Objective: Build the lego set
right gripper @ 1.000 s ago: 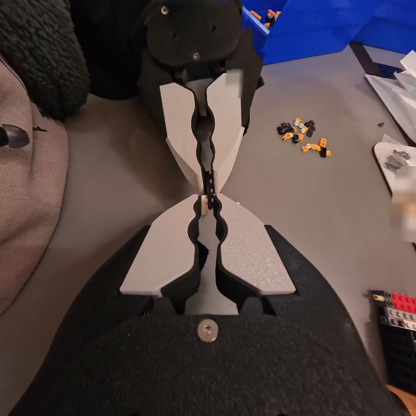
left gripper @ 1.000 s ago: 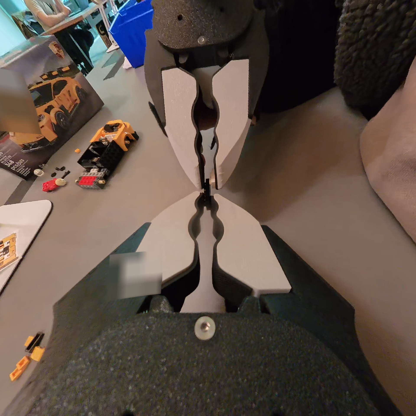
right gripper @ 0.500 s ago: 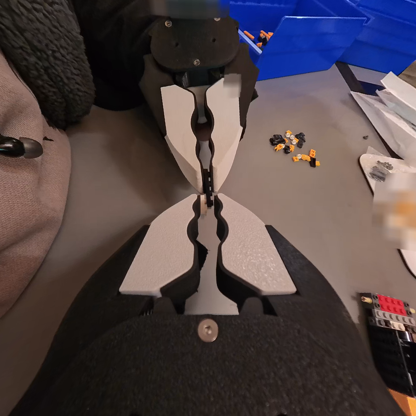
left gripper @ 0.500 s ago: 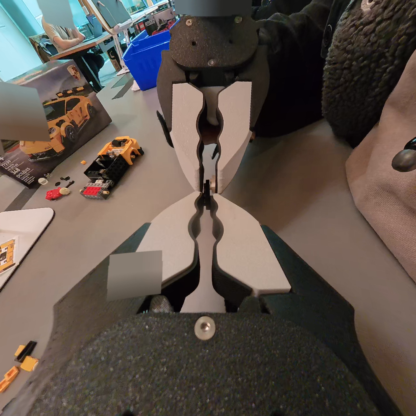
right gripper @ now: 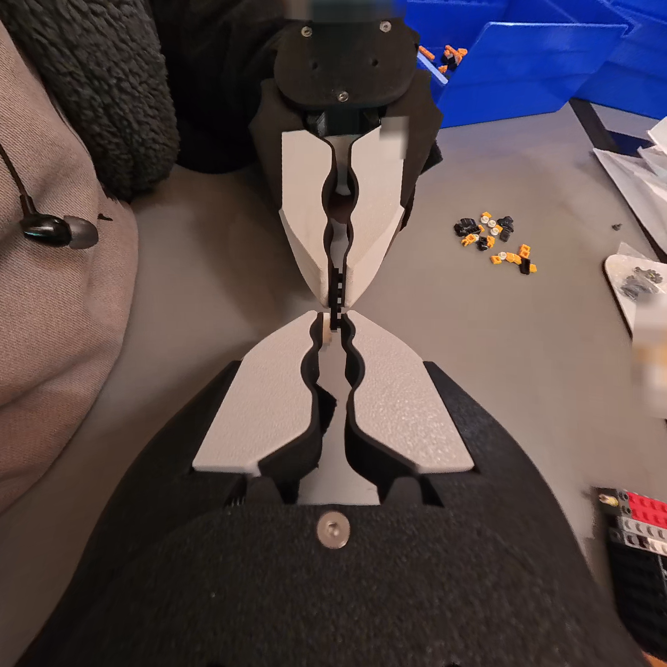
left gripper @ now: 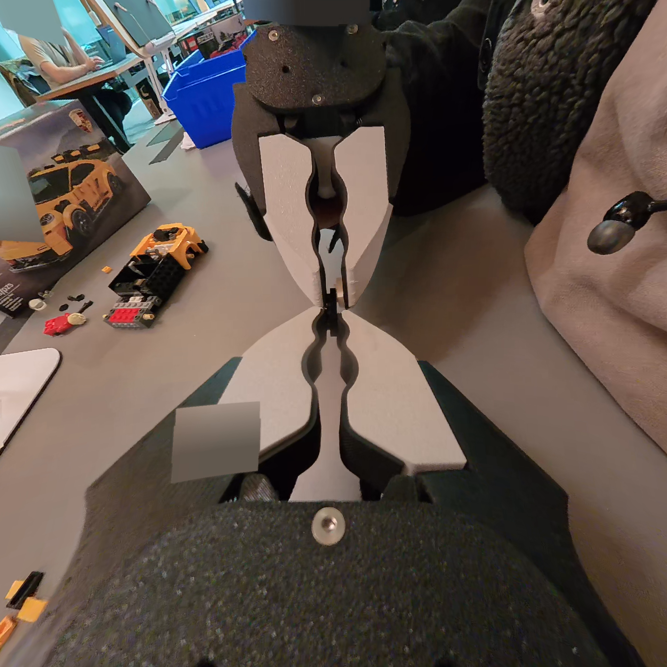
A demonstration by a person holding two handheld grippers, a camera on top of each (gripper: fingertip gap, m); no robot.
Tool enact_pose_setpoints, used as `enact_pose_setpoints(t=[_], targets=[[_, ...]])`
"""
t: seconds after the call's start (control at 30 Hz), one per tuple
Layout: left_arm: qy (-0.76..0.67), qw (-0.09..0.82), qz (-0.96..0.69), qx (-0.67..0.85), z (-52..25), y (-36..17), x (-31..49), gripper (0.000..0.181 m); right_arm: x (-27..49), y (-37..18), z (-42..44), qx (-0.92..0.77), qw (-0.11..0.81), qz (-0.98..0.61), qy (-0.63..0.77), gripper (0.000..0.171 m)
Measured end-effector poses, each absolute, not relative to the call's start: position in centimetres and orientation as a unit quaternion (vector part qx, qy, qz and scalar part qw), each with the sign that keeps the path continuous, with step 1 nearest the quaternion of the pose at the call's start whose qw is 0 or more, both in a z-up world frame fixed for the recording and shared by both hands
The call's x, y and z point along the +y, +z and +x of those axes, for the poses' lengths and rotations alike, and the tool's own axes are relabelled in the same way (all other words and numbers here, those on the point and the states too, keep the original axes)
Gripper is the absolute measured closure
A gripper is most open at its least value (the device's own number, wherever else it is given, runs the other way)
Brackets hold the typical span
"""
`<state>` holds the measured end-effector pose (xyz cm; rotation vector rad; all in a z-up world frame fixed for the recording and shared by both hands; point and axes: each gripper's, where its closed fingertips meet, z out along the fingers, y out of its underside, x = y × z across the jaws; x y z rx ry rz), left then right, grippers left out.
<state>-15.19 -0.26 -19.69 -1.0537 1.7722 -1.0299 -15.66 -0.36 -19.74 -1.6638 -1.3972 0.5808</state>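
My two grippers meet tip to tip above the grey table. My left gripper (left gripper: 330,319) is shut on a thin black lego plate (left gripper: 330,311), held on edge. The plate shows as a notched black strip (right gripper: 337,288) in the right wrist view, between the left gripper's fingertips (right gripper: 337,301). My right gripper (right gripper: 332,320) is shut on a small tan piece (right gripper: 326,329) pressed against the plate's near end. In the left wrist view the right gripper (left gripper: 334,297) faces me with the tan piece (left gripper: 338,287) between its tips.
A partly built orange and black car (left gripper: 158,267) lies left, beside the set's box (left gripper: 72,195) and small loose parts (left gripper: 59,321). A cluster of orange and black pieces (right gripper: 494,242), blue bins (right gripper: 523,65) and a white board (left gripper: 25,382) are nearby. A person's beige clothing (left gripper: 613,288) borders the table. Left and right tips are no more than a few centimetres apart.
Both grippers stay shut and tip to tip on the pieces. The pair has tilted up a little, so more of the far room and the bins shows.
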Motion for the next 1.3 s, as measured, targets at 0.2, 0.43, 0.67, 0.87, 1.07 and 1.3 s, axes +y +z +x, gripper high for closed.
enact_pose_setpoints(t=[0.2,0.43,0.67,0.87,1.07,1.3], targets=[[-0.429,0.397,-0.411,0.7,-15.57,-19.43,-0.32,0.177,-0.25,-19.54,-15.97,-0.555,0.438,-0.666,0.238,0.163],[-0.441,0.391,-0.408,0.697,-15.7,-19.29,-0.47,0.176,-0.27,-19.43,-16.08,-0.556,0.442,-0.663,0.237,0.163],[-0.445,0.396,-0.42,0.684,-15.47,-19.18,-0.1,0.176,0.21,-19.38,-15.9,-0.544,0.447,-0.667,0.242,0.163],[-0.449,0.403,-0.423,0.676,-15.37,-18.95,0.05,0.177,0.39,-19.22,-15.85,-0.539,0.456,-0.664,0.244,0.163],[-0.448,0.402,-0.422,0.677,-15.32,-19.01,-0.05,0.177,0.34,-19.29,-15.8,-0.542,0.458,-0.662,0.242,0.163],[-0.446,0.399,-0.425,0.679,-15.23,-19.29,-0.08,0.177,0.37,-19.56,-15.69,-0.546,0.458,-0.659,0.24,0.163]])
